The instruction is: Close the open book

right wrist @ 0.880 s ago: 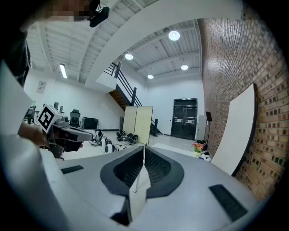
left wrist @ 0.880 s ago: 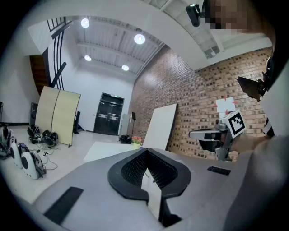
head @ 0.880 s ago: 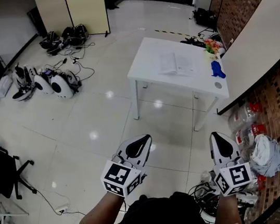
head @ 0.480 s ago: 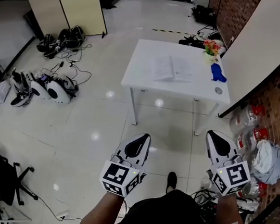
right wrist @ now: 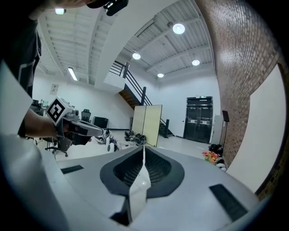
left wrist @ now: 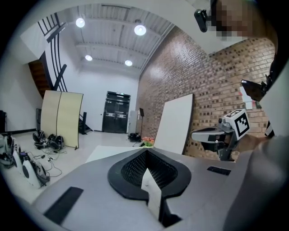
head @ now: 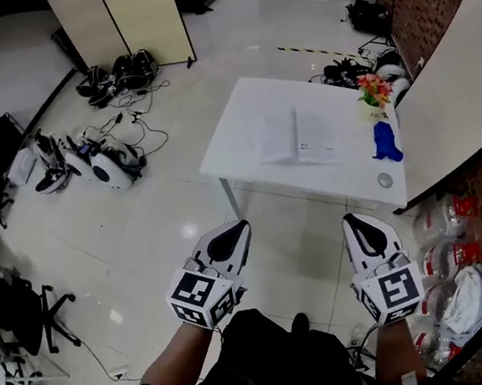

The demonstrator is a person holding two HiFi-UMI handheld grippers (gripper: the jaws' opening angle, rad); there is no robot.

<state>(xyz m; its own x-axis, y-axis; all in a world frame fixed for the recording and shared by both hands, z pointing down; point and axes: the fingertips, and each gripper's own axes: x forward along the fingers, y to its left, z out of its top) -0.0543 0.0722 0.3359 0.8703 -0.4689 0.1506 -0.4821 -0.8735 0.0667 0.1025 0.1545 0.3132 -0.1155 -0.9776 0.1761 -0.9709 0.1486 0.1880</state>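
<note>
Two grippers show: the left hand-held gripper (head: 236, 228) and the right hand-held gripper (head: 352, 218), both squeezed together, holding nothing. One open book (head: 297, 136) lies far off on the white counter (head: 237, 138); its words are too small to read.

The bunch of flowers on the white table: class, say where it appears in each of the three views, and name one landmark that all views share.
Head view: the bunch of flowers is at upper right, on the table's far right edge.
Left gripper view: near the centre, small.
Right gripper view: low, right of centre.
Shared landmark: the cream folding screen.
</note>
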